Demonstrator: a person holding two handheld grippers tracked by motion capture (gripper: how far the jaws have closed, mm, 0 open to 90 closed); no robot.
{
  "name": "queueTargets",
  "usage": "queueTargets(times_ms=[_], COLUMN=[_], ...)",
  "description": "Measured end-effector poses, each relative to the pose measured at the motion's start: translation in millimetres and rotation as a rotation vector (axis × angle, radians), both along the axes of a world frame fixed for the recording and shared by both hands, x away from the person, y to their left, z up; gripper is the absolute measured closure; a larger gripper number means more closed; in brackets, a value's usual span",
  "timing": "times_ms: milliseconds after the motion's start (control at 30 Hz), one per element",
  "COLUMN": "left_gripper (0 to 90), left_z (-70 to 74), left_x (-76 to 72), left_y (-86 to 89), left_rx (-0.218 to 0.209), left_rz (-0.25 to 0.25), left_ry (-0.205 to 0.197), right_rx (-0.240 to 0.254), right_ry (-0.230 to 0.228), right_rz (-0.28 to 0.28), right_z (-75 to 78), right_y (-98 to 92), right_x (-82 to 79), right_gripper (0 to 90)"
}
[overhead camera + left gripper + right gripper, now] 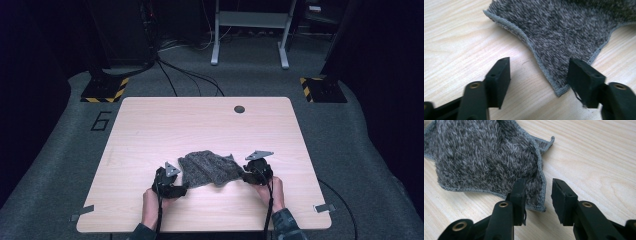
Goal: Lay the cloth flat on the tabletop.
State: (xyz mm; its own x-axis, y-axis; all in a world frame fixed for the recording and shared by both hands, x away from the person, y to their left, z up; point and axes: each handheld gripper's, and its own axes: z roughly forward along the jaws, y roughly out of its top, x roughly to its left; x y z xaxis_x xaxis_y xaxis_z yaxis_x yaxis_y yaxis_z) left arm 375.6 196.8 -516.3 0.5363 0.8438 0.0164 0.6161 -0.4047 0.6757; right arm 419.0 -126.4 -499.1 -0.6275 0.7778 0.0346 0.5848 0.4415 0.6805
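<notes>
1 grey fuzzy cloth (207, 168), crumpled, stitched hem | L+R jaws apart, gripping nothing

One mark can be read: a large dark numeral "6" (101, 121), set on the grey carpeted floor (60, 150) just beside the far left corner of the bench (150, 125) in the high view. Yellow-and-black warning stripes (121, 87) run along the edge of a black base plate standing on the floor beyond that numeral, and a second striped base plate (306, 86) stands on the far right. Nothing else carries writing that can be made out.
</notes>
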Motion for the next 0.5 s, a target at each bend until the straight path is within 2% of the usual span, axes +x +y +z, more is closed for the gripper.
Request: queueTargets(times_ms=[67,133,233,267,500], left_gripper=[42.5,46.0,55.5,57.6,77.8], left_z=[0.2,0.5,3.3,3.3,3.6], left_x=[0.1,0.1,0.1,1.0,1.0], left_y=[-0.3,-1.4,-3.7,-3.9,-2.9], left_rx=[0.003,0.001,0.008,0.003,0.011], left_rz=[-0.003,-0.007,-0.046,-0.043,-0.053], left_ry=[-0.006,-0.009,0.014,0.013,0.004], right_rx=[-0.002,-0.002,-0.001,0.011,-0.003], right_ry=[0.006,0.01,0.009,0.015,0.032], right_rz=[-0.007,-0.008,0.013,-0.001,0.007], right_z=[-0.4,-2.2,-4.1,-4.9,-8.3], right_y=[1.0,1.1,-1.7,-0.7,-2.0], right_x=[-0.4,-1.1,-0.5,-0.7,0.6], right_gripper=[65.5,70.7,75.8,76.7,85.4])
